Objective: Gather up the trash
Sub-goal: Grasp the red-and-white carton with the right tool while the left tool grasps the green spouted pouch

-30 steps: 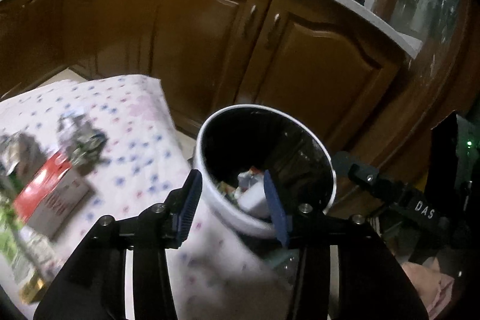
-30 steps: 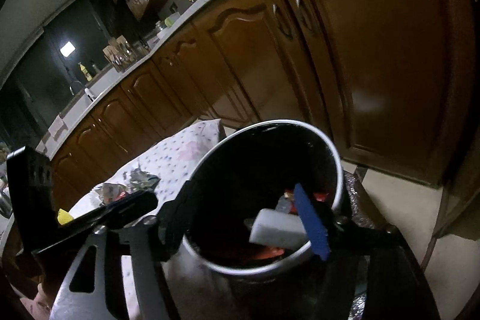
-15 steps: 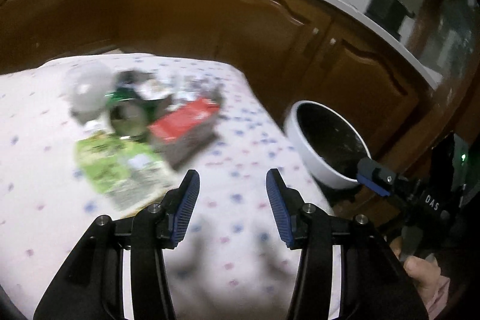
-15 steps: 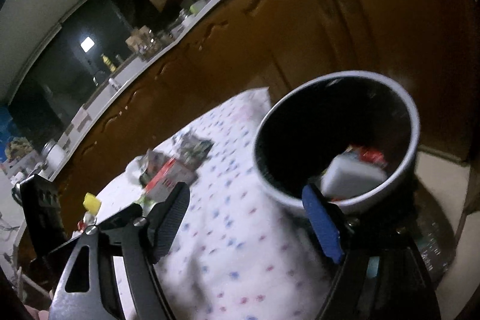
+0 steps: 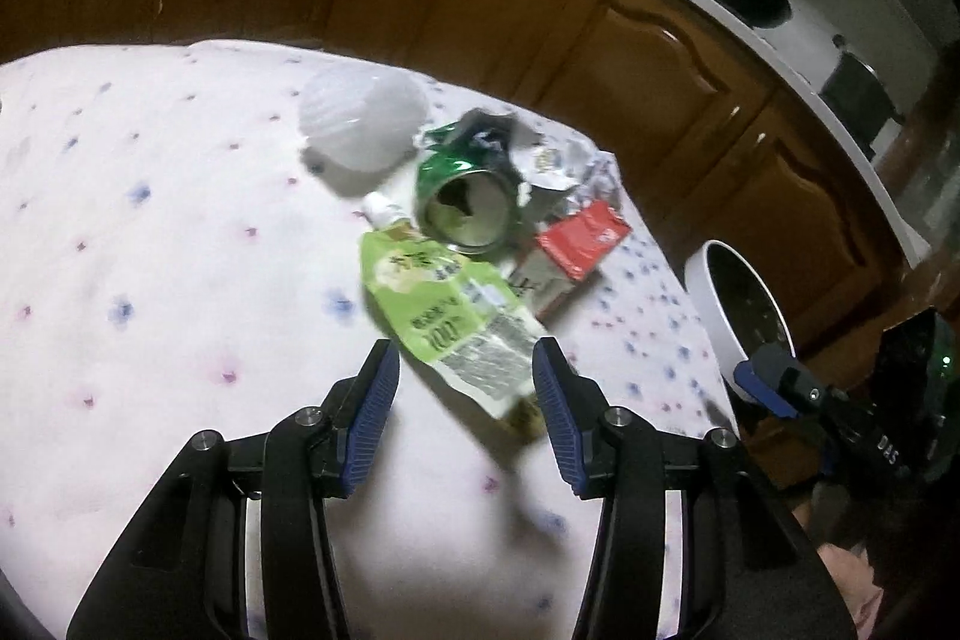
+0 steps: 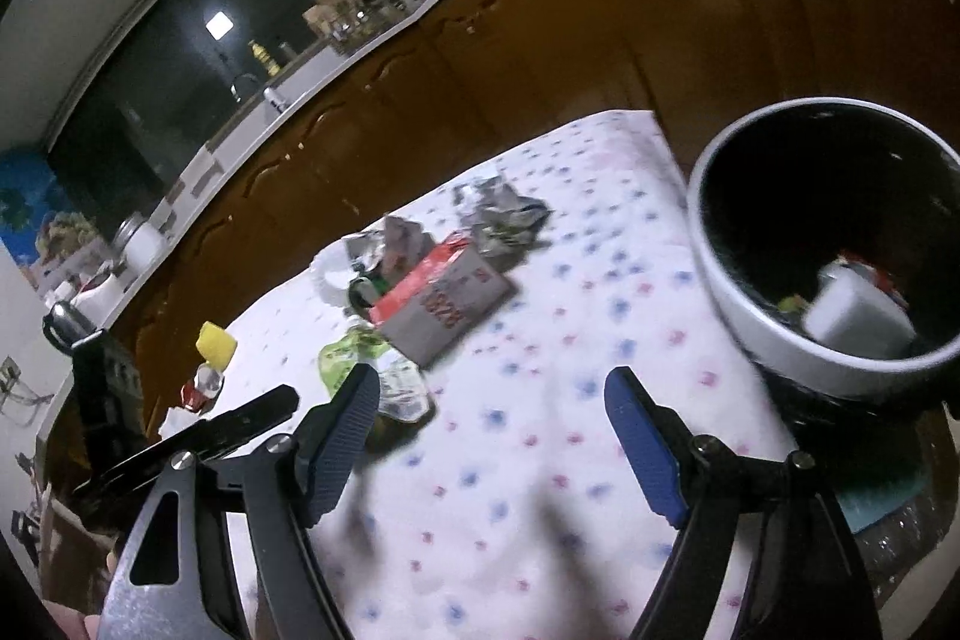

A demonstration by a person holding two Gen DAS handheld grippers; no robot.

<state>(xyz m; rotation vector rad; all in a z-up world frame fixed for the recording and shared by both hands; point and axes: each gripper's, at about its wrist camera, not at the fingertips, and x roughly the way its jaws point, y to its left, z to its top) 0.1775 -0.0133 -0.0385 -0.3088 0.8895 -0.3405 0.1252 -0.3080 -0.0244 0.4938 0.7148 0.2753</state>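
- The left tool hangs over the cloth-covered counter with its blue pads apart and nothing between them; it is released, just short of the near end of the green drink pouch.
- The green drink pouch lies flat on the counter's dotted cloth, its long axis running diagonally: the white spout points away toward the far edge, the crumpled bottom toward the left tool.
- Touching the pouch's spout end, a crushed green can lies on its side, its open mouth facing the left-wrist camera.
- Beside the can, toward the counter's right edge, lies a red-and-white carton; its long axis slants from the pouch toward that edge.
- Behind the carton sit crumpled foil wrappers; a white ribbed cup lies on its side farther back, toward the far edge.
- The right tool is released too, jaws wide, having just been opening, with only cloth between them.
- The white-rimmed trash bin stands just off the counter's right edge, black inside, holding a white block and red scraps.
- A yellow-capped small thing shows past the pile in the right-wrist view; what it is I cannot tell.
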